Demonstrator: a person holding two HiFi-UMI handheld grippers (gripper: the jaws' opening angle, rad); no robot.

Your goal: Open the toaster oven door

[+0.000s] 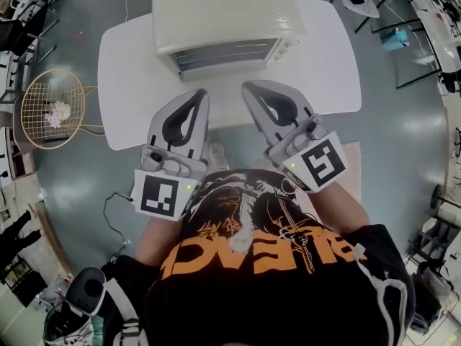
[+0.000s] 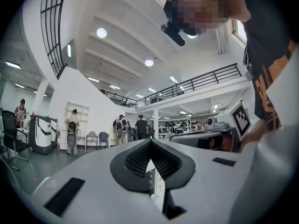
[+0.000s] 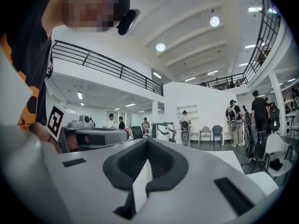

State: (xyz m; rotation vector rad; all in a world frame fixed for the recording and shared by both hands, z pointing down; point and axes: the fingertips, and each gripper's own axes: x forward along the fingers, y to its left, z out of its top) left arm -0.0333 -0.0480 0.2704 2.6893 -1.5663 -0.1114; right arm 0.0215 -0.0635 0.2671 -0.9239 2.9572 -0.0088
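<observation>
Toaster oven (image 1: 223, 20) sits top centre of the head view, at the far side of the white table (image 1: 130, 85). Its glass door (image 1: 227, 55) faces the person and is closed against the body. I cannot make out the handle from this steep angle.

- Left gripper (image 1: 199, 94), centre-left of the frame: jaws pressed together, nothing between them. Its own view confirms this, with the tips (image 2: 150, 143) meeting in a point and only a pale sliver showing through the hollow behind them.
- Right gripper (image 1: 248, 87), centre-right: jaws likewise together and empty. Its own view shows the tips (image 3: 147, 141) touching.
- Both grippers are held close to the torso. Their marker cubes (image 1: 160, 195) (image 1: 322, 163) lie against the black printed shirt, and their noses are angled inward over the near table edge.
- Both are well short of the door and touch nothing.

This reads as a ready posture: tools parked symmetrically and aimed at the oven front, with neither committed. Both gripper views look out level across the hall (people and chairs in the distance), so neither is lined up on the door.

The task has not started. The next move probably needs one gripper's jaws parted and carried forward to the door's upper edge, since such doors likely hinge at the bottom.

A round wire basket (image 1: 50, 107) stands on the floor at left, well clear.
</observation>
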